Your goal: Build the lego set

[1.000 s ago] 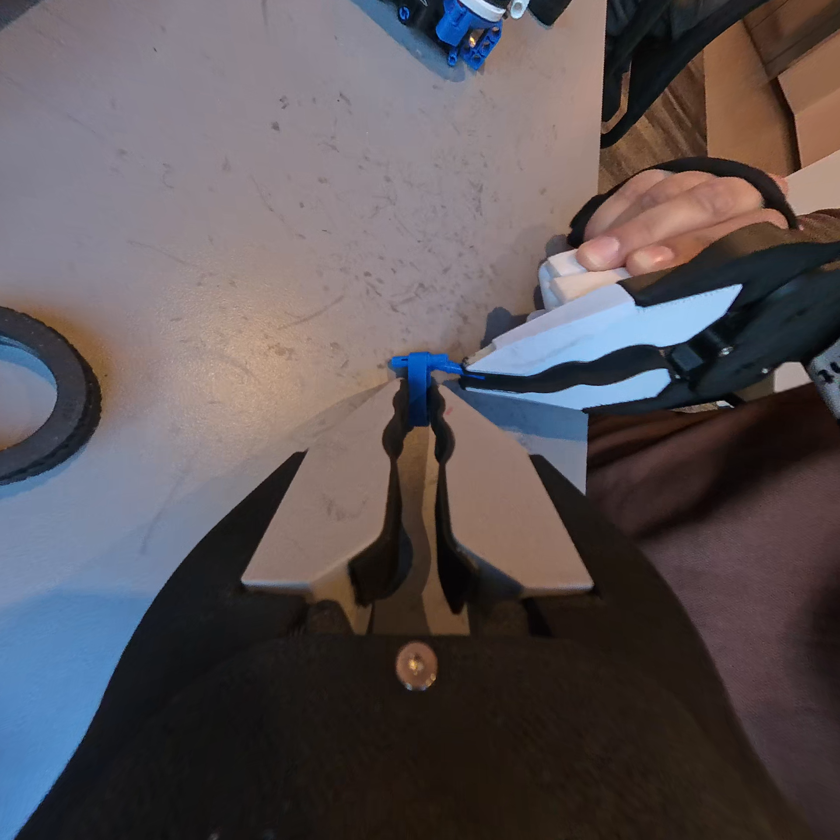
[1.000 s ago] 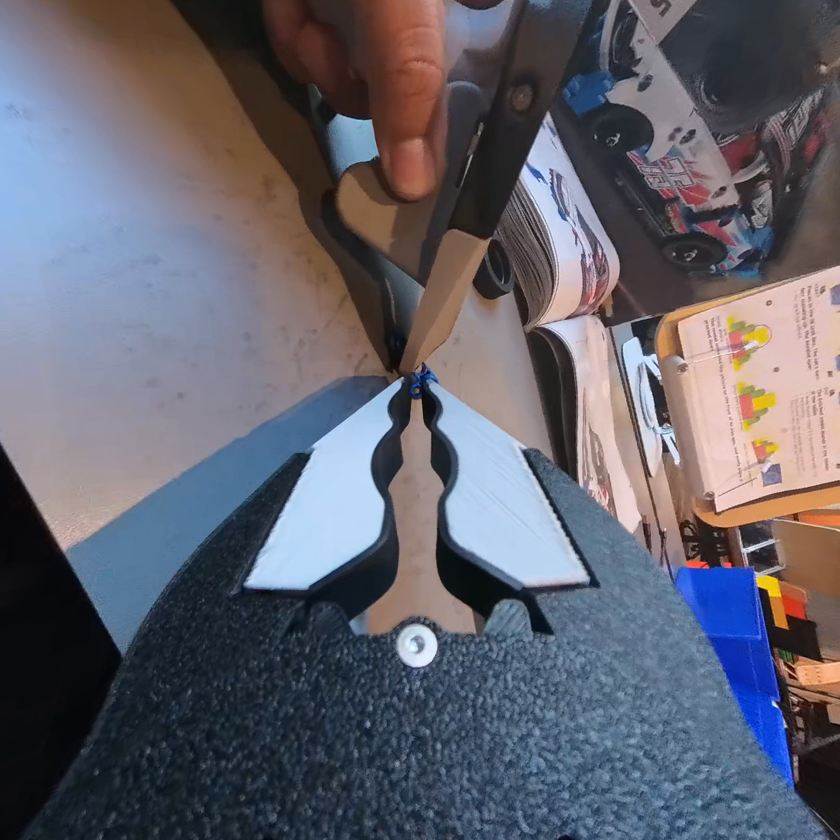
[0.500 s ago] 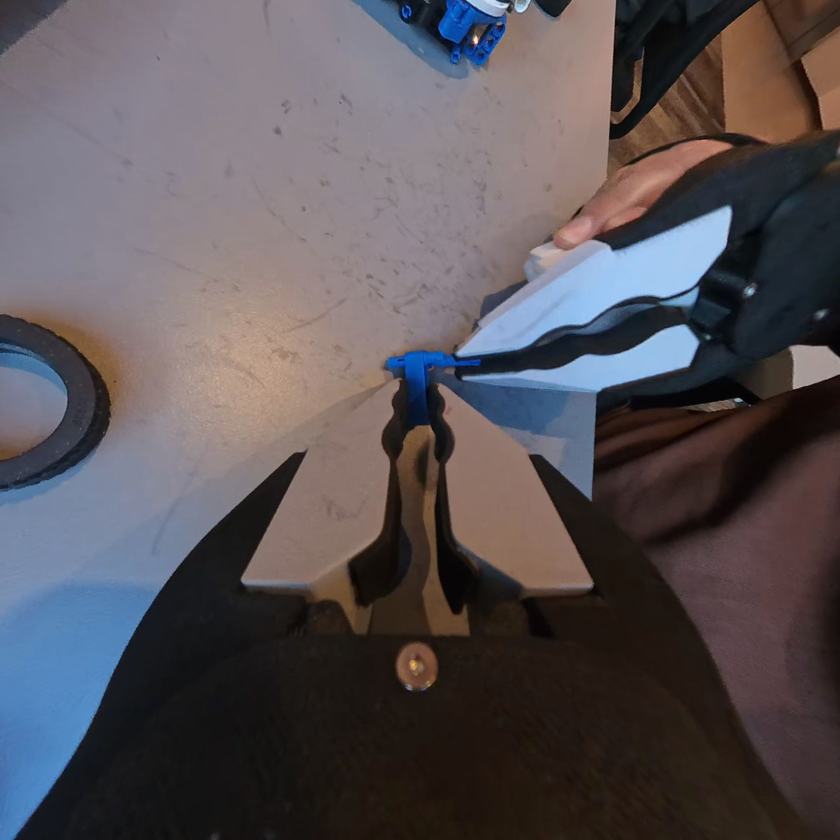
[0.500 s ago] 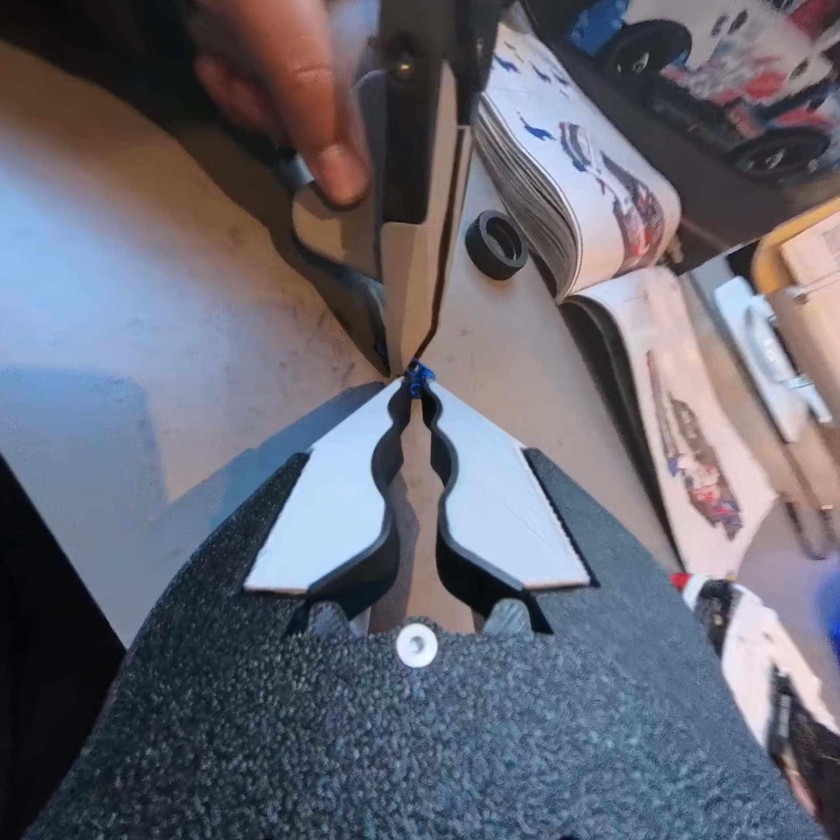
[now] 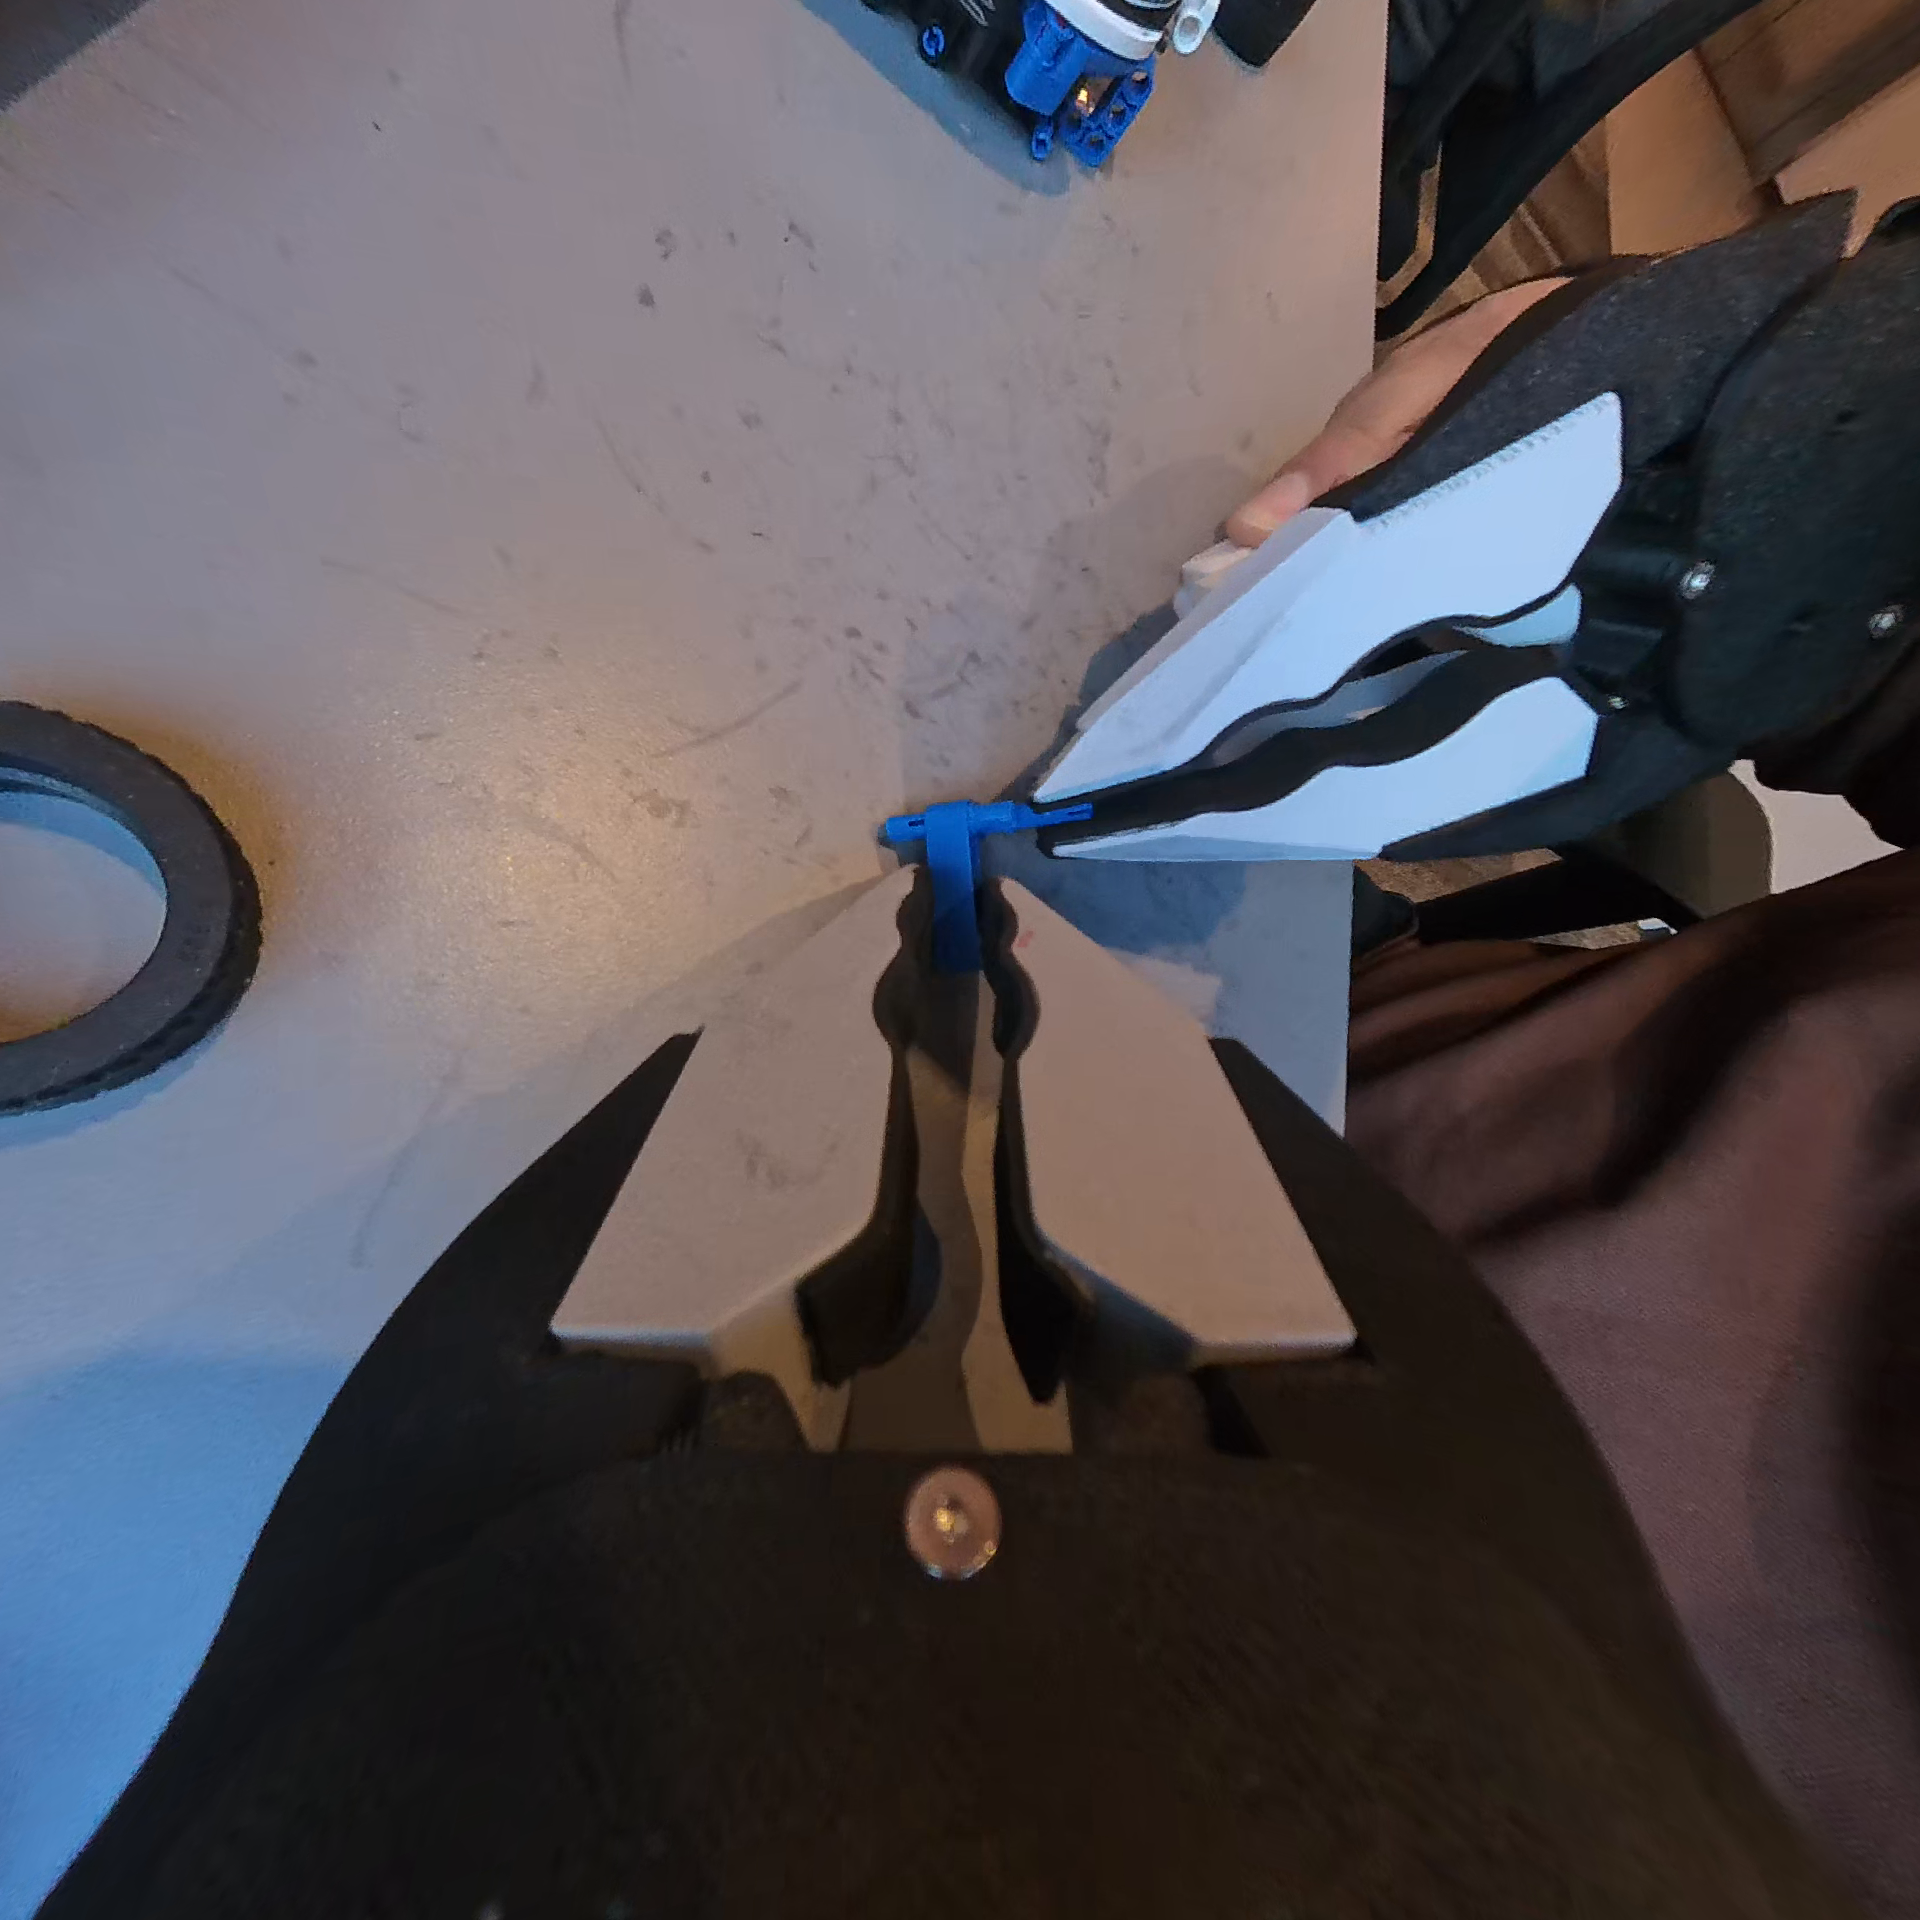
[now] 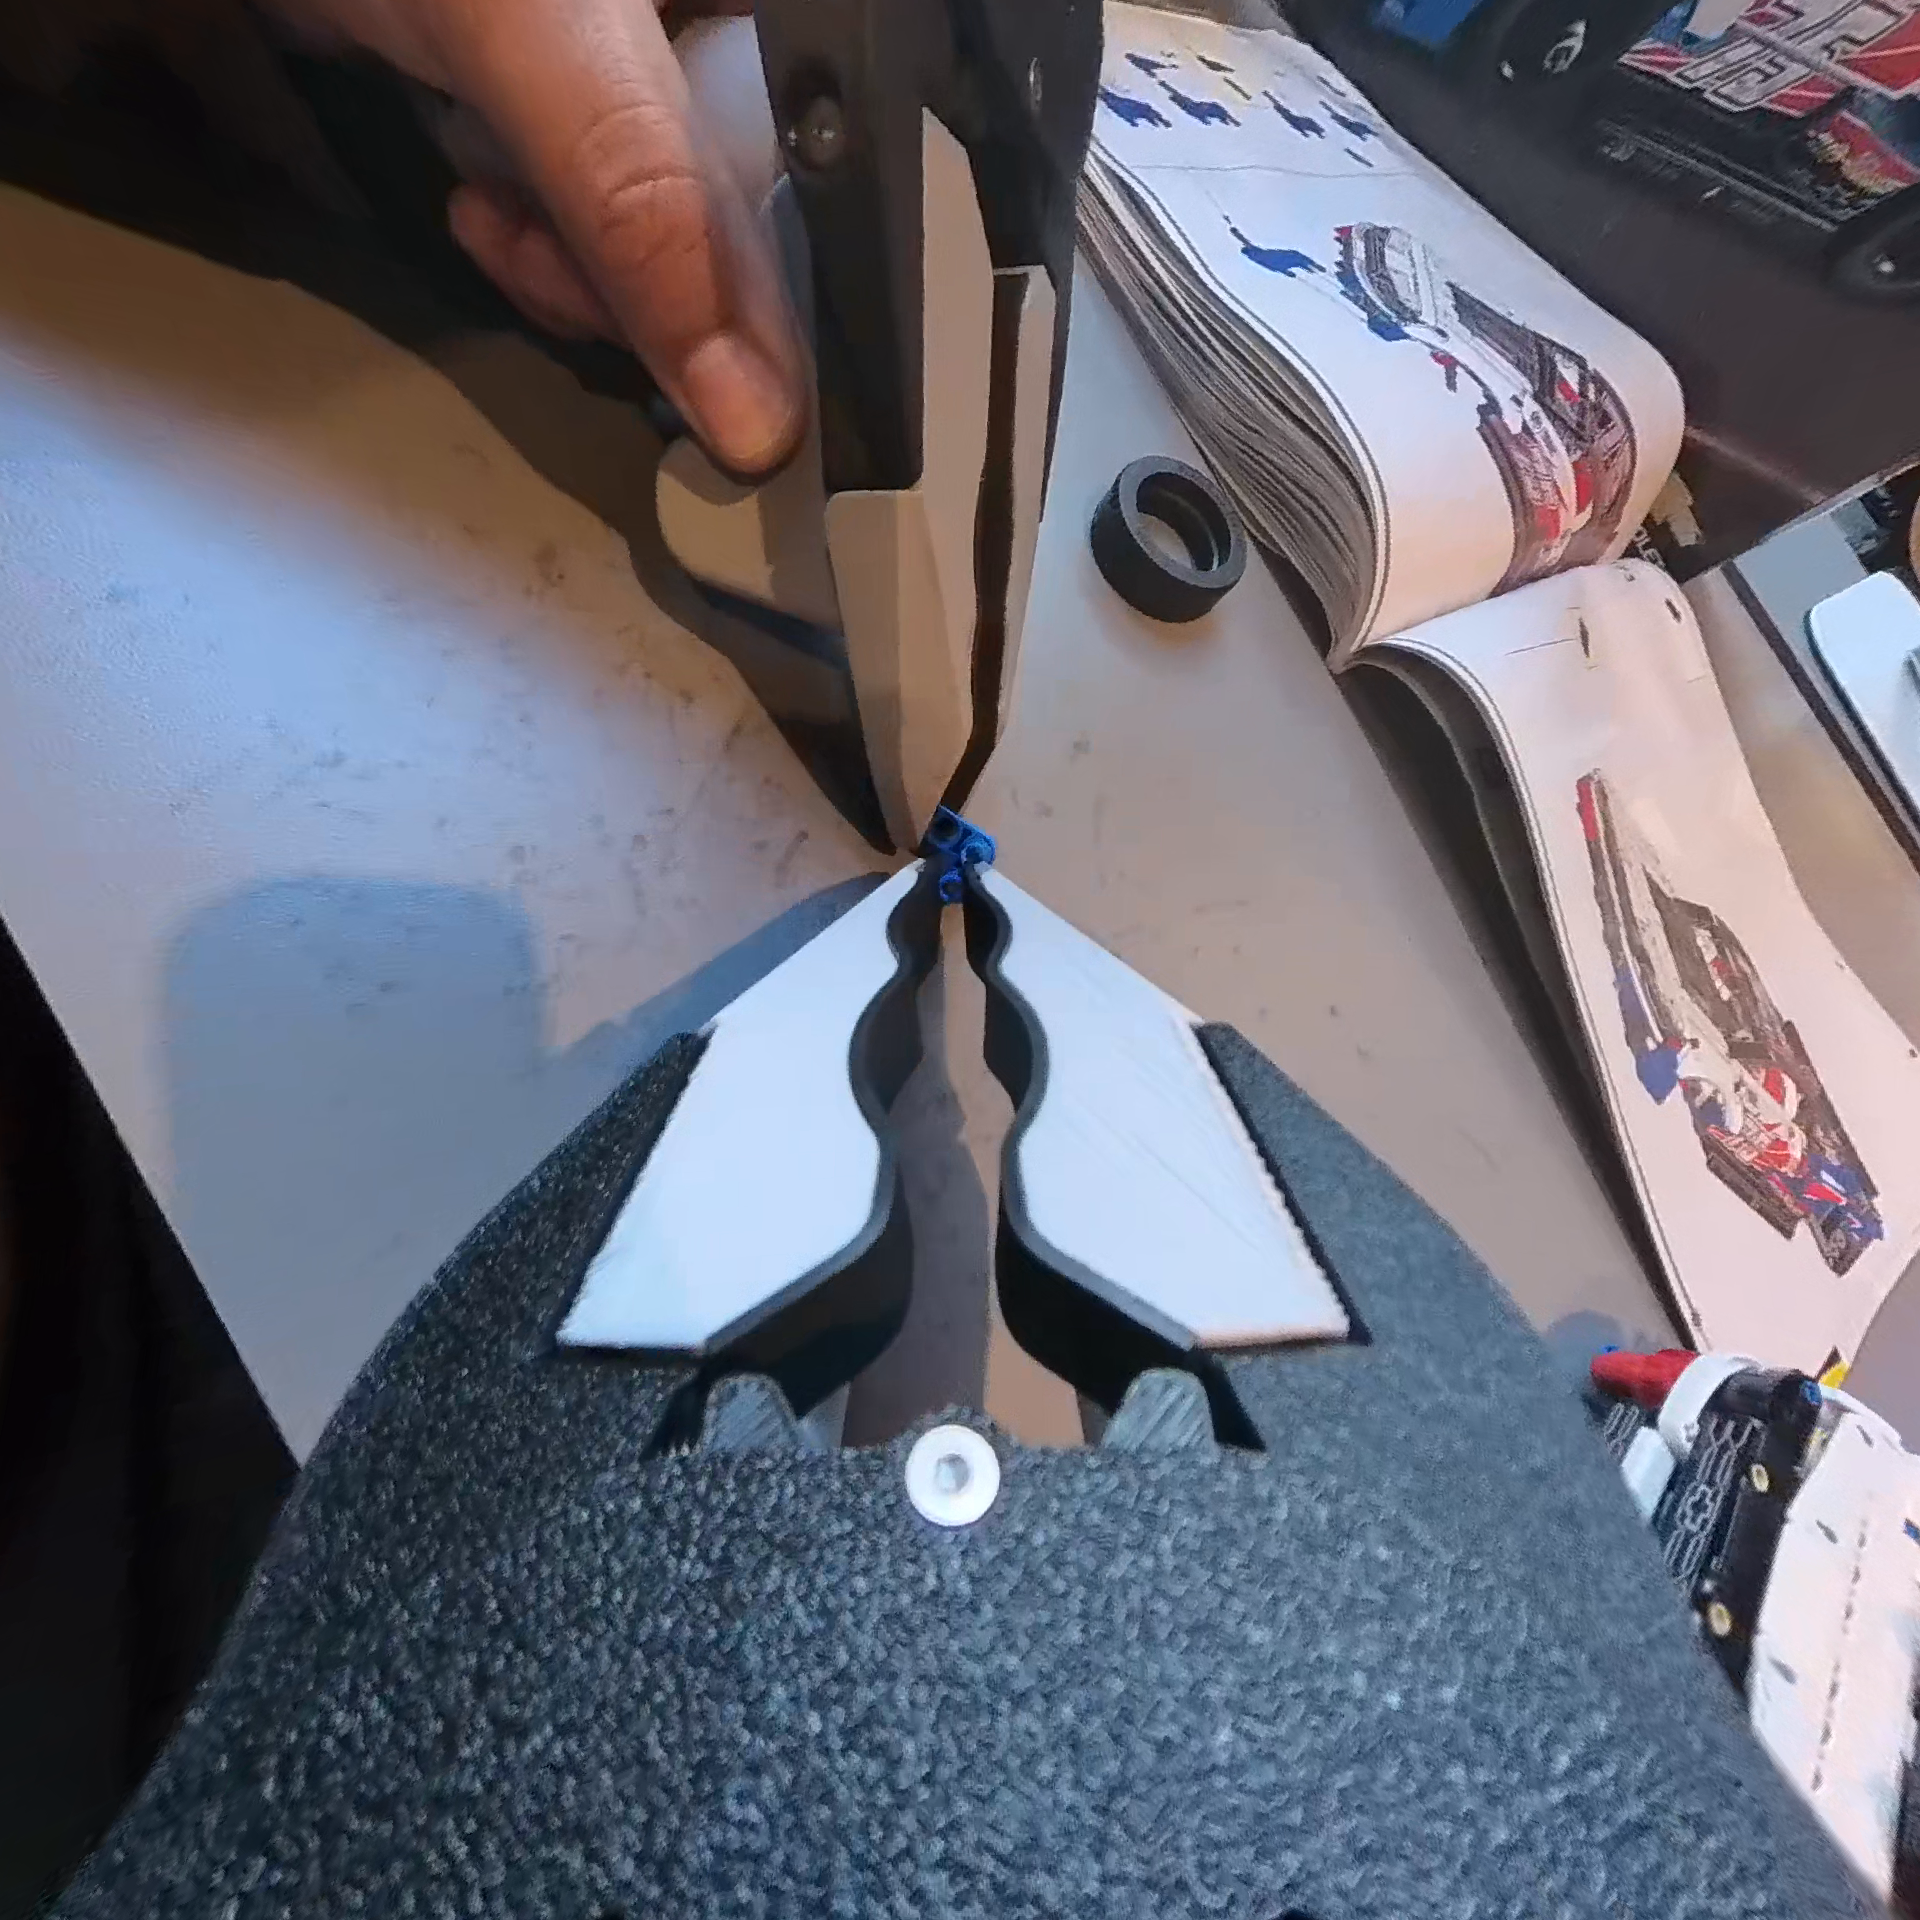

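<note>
Left wrist view: we find no bins or boxes on the table. Our left gripper is clamped on a small blue piece, upright over the table's near edge. A thin blue pin crosses its top — our right gripper pinches the pin's end. A black tyre lies far left.

Right wrist view: the right gripper is nearly closed on the pin; the left gripper meets it from above. An open booklet lies right — a smaller tyre beside it.

Bare table ahead; tyre ring left, booklet beyond.
</note>
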A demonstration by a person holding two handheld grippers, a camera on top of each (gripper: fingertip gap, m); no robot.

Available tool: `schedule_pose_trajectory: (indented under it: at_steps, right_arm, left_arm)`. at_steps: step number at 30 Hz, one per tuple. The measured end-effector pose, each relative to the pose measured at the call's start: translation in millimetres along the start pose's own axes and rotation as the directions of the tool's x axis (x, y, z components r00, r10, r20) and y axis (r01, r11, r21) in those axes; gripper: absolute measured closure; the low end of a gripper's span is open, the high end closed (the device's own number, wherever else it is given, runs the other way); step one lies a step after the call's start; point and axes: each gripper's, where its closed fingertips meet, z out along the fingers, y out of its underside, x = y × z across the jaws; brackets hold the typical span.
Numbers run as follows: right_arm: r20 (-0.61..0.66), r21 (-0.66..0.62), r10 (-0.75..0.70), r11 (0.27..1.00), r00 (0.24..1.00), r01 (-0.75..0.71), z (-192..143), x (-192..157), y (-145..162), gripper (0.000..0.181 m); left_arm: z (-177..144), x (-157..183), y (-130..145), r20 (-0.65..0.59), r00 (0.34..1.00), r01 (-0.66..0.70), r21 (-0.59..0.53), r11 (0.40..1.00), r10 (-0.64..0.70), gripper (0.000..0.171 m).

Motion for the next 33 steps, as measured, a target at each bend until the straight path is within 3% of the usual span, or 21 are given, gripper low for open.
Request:
schedule_pose_trajectory:
  at_steps: [5, 15, 21, 25, 31, 33]
  right_arm:
    - [-0.080, -0.040, -0.177, 0.984, 0.981, 0.175, 6, 1, 3, 0.177]
    - [-0.087, 0.003, -0.122, 0.992, 0.989, 0.123, 1, 2, -1, 0.174]
    - [0.139, 0.075, 0.154, 0.983, 0.978, -0.165, -11, 2, -7, 0.155]
    - [0.323, 0.107, 0.277, 0.939, 0.905, -0.326, -20, 0, -15, 0.161]
    - [0.400, 0.107, 0.266, 0.937, 0.877, -0.333, -23, -8, -16, 0.160]
    - [0.412, 0.105, 0.240, 0.946, 0.879, -0.307, -23, -13, -16, 0.161]
  left_arm:
    - [-1, -3, -1, 0.024, 1.000, -0.020, 0.001, 1.000, 0.020, 0.166]
    - [-1, -2, -3, 0.007, 1.000, -0.025, 0.035, 0.999, 0.024, 0.166]
    - [-9, 18, -15, 0.030, 0.977, -0.212, 0.090, 0.973, 0.210, 0.165]
    - [-13, 24, -18, 0.060, 0.946, -0.323, 0.107, 0.940, 0.318, 0.166]
    - [-18, 33, -14, 0.121, 0.864, -0.500, 0.081, 0.862, 0.489, 0.166]
    - [-17, 34, -10, 0.105, 0.864, -0.500, 0.068, 0.863, 0.493, 0.166]
